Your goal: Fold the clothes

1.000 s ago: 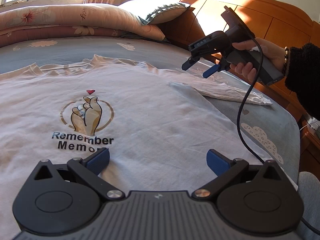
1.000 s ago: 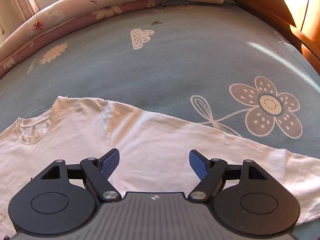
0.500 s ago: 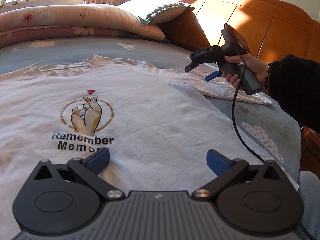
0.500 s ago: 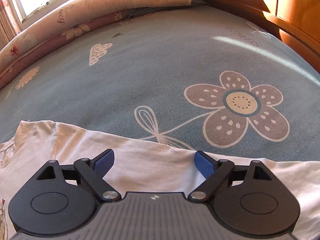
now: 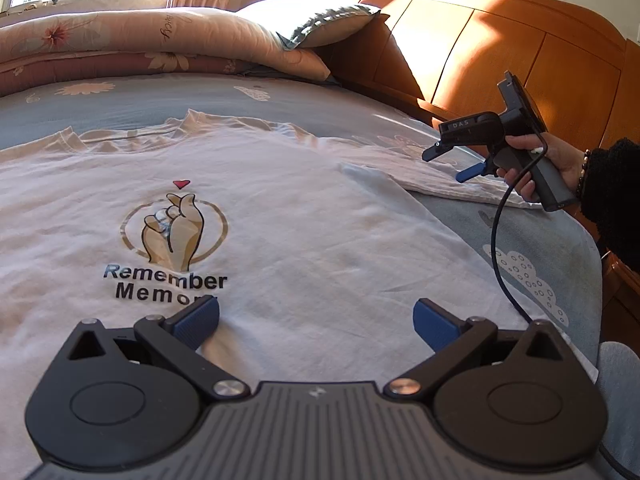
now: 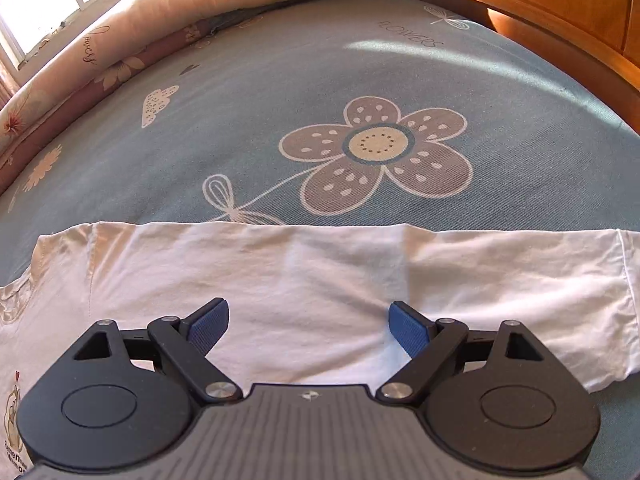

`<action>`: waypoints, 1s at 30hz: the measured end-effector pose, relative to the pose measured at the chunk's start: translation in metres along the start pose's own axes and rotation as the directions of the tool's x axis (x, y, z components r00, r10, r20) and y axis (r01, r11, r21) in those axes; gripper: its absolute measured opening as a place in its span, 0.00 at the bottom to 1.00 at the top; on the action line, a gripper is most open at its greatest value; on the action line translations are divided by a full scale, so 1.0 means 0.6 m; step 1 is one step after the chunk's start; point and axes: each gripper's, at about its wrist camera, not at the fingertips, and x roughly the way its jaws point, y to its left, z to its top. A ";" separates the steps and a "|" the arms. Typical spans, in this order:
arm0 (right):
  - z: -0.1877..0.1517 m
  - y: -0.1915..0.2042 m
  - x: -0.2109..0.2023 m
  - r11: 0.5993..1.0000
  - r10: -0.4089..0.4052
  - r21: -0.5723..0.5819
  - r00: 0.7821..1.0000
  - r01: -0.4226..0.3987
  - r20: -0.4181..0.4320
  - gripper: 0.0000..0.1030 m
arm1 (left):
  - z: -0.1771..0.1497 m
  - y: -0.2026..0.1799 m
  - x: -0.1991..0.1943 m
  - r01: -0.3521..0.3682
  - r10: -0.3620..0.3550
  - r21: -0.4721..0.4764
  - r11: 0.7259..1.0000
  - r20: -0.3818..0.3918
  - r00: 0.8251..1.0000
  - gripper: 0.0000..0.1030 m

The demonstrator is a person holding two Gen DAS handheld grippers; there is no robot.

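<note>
A white T-shirt (image 5: 304,240) lies flat and face up on the bed (image 5: 532,240), its printed emblem (image 5: 174,226) and lettering readable from the left wrist view. The collar (image 5: 132,136) points toward the rolled quilt (image 5: 132,36) at the far side, so the long axis of the body runs from the left hand-held gripper (image 5: 316,316) away toward the quilt. One sleeve (image 6: 460,280) extends sideways toward the wooden headboard (image 5: 500,60), its long axis crossing that of the body.

The left hand-held gripper hovers over the lower part of the shirt, jaws spread wide, nothing between the pads.

The right hand-held gripper (image 6: 308,324) is carried by a hand (image 5: 548,160) in a dark sleeve and sits directly above the extended sleeve, angled downward. Its jaws are wide apart and empty. In its own view the sleeve runs left to right across the frame, parallel to the line between the two pads; the cuff (image 6: 626,300) lies to the right and the shoulder seam (image 6: 90,272) to the left.

Judgement: the sleeve is the next part to fold, and the right hand is the nearer one. The sleeve fabric lies flat against the bed, so the pads must descend and pinch up an edge before the sleeve can be drawn inward over the body
</note>
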 end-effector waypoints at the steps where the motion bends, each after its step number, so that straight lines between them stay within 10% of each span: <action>1: 0.006 -0.010 0.005 0.999 -0.034 0.002 0.999 0.034 0.019 0.88 | 0.000 0.000 0.000 0.000 0.000 0.000 1.000 0.000 1.000 0.99; 6: 0.018 -0.040 -0.019 0.991 -0.098 0.096 0.991 0.089 0.093 0.88 | -0.001 0.000 -0.001 0.000 0.000 0.000 1.000 0.001 1.000 0.99; 19: -0.108 -0.037 -0.078 0.971 -0.196 -0.119 0.975 0.208 0.109 0.89 | -0.001 0.000 -0.001 -0.001 0.001 0.000 1.000 0.001 1.000 0.99; 30: -0.022 -0.089 -0.060 0.986 -0.017 0.169 0.995 0.000 0.101 0.89 | -0.001 -0.001 -0.001 -0.002 0.002 0.001 1.000 0.001 1.000 0.99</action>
